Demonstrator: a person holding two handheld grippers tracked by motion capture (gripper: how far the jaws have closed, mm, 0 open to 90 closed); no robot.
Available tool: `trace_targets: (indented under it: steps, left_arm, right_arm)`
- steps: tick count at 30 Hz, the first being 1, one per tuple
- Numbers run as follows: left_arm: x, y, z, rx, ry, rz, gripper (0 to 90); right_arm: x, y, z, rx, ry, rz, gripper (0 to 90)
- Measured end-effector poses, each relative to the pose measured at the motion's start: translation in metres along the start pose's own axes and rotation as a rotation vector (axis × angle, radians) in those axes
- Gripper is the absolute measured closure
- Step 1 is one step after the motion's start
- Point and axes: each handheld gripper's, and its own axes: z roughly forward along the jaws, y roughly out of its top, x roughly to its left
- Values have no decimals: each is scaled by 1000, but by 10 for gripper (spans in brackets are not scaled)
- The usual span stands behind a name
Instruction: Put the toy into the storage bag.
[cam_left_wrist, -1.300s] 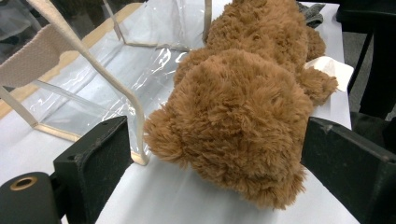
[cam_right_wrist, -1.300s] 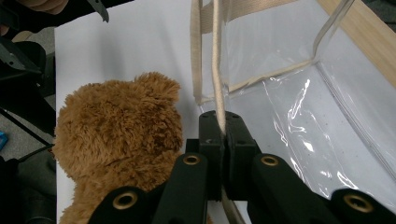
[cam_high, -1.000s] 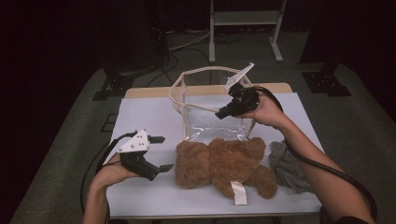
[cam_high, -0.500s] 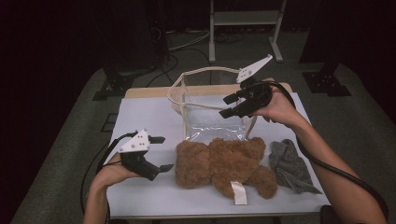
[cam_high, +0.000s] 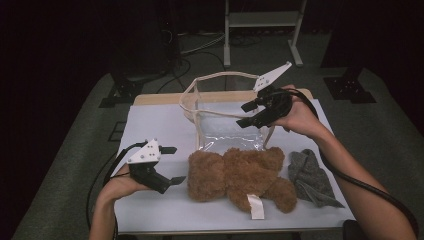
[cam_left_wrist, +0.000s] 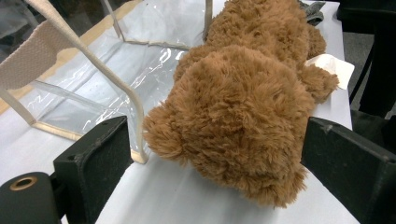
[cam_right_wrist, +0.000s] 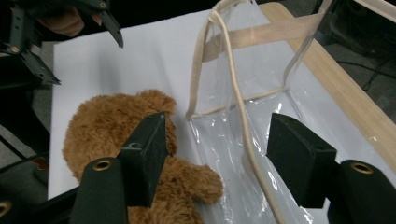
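A brown teddy bear (cam_high: 240, 172) lies on the white table cover (cam_high: 155, 125), head to the left. Behind it stands a clear plastic bag (cam_high: 220, 125) with beige straps. My left gripper (cam_high: 179, 164) rests open just left of the bear's head (cam_left_wrist: 243, 116), which sits between the jaws without touching the pads. My right gripper (cam_high: 241, 116) hovers over the bag's right rim. Its jaws have just been opening from shut, then eased in slightly. They stand open, and a beige strap (cam_right_wrist: 243, 121) runs below the gap, untouched.
A crumpled grey cloth (cam_high: 310, 175) lies right of the bear, whose white tag (cam_high: 256, 206) points at the front edge. A wooden strip (cam_high: 160, 98) borders the table's far side. Beyond it are a metal rack (cam_high: 260, 20), stands and cables on the floor.
My right gripper, which was shut at the bag's right rim, has opened and lifted up and to the right. The left gripper and the bear have stayed put.
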Motion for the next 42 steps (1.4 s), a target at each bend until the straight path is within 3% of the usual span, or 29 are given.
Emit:
trace_targets:
  steps: [6, 15, 21, 29, 33, 36, 39, 42]
  left_arm:
    - [-1, 0, 0, 3, -4, 1, 77]
    - [-1, 0, 0, 7, -5, 1, 77]
    - [-1, 0, -1, 5, -4, 5, 77]
    - [-1, 1, -2, 1, -3, 4, 77]
    - [-1, 1, -2, 1, -5, 7, 77]
    - [-1, 1, -3, 1, -3, 7, 77]
    - [-1, 0, -4, -1, -1, 7, 77]
    - [-1, 0, -4, 0, 1, 6, 77]
  right_arm:
    - [-8, -5, 7, 23, -20, 18, 414]
    - [-5, -10, 17, 94, -27, 24, 817]
    - [0, -11, 18, 98, -8, 31, 873]
    - [10, -8, 18, 95, 22, 17, 875]
    - [8, -9, 18, 100, 25, 26, 851]
    - [6, -9, 15, 78, 20, 33, 651]
    - [9, -8, 11, 42, 23, 2, 485]
    - [14, -4, 3, 0, 42, -9, 406]
